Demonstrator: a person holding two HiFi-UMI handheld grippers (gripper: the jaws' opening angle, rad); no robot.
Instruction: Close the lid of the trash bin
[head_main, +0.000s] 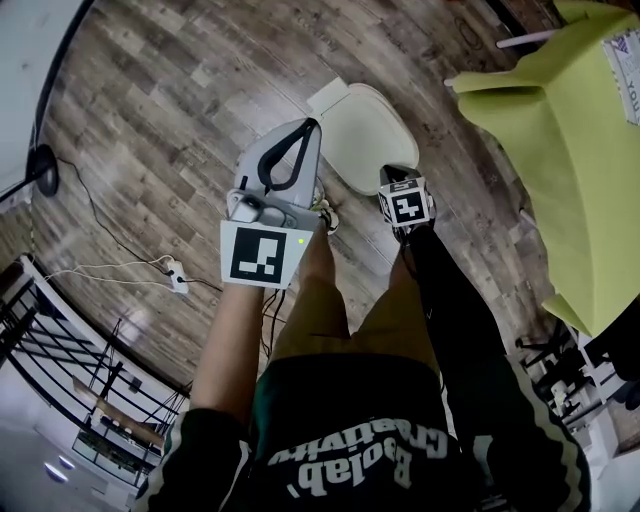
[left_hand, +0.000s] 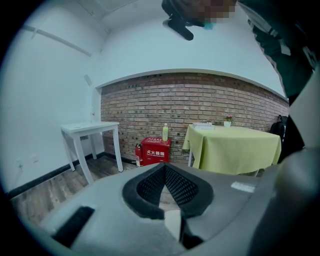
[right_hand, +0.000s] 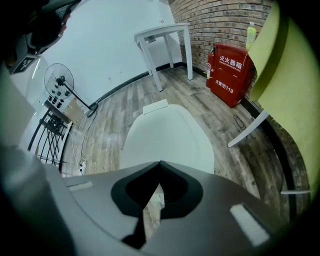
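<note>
The white trash bin (head_main: 365, 135) stands on the wood floor in front of my feet, and its lid (right_hand: 167, 140) lies flat and down. My right gripper (right_hand: 160, 163) hovers just above the near edge of the lid, jaws shut with nothing between them; in the head view it (head_main: 393, 172) shows under its marker cube at the bin's right side. My left gripper (head_main: 311, 125) is raised beside the bin's left edge, its jaws meeting at the tips. In its own view the left gripper (left_hand: 164, 166) points level into the room, and the bin is out of sight.
A table with a yellow-green cloth (head_main: 560, 130) stands close on the right. A power strip with cables (head_main: 176, 275) and a fan base (head_main: 42, 165) lie to the left. A red box (left_hand: 156, 149) and a white table (left_hand: 90, 129) stand by the brick wall.
</note>
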